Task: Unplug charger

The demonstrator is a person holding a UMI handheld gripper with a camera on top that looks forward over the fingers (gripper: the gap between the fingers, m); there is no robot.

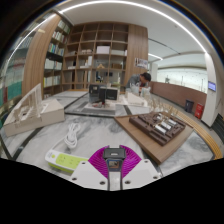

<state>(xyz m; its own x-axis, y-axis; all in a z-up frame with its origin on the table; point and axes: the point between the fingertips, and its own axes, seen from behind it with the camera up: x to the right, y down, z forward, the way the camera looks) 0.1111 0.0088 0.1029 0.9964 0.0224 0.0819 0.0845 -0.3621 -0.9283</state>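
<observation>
left of tool (114,166), charger (64,160) lying flat, long axis sideways

gripper (114,172) | level, facing forward | magenta pads (113,156) nearly touching, nothing between the fingers

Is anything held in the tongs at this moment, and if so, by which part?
Nothing is held. The tongs show only their own pads close together, with no object between them. The power strip and white cable lie untouched on the table.
</observation>
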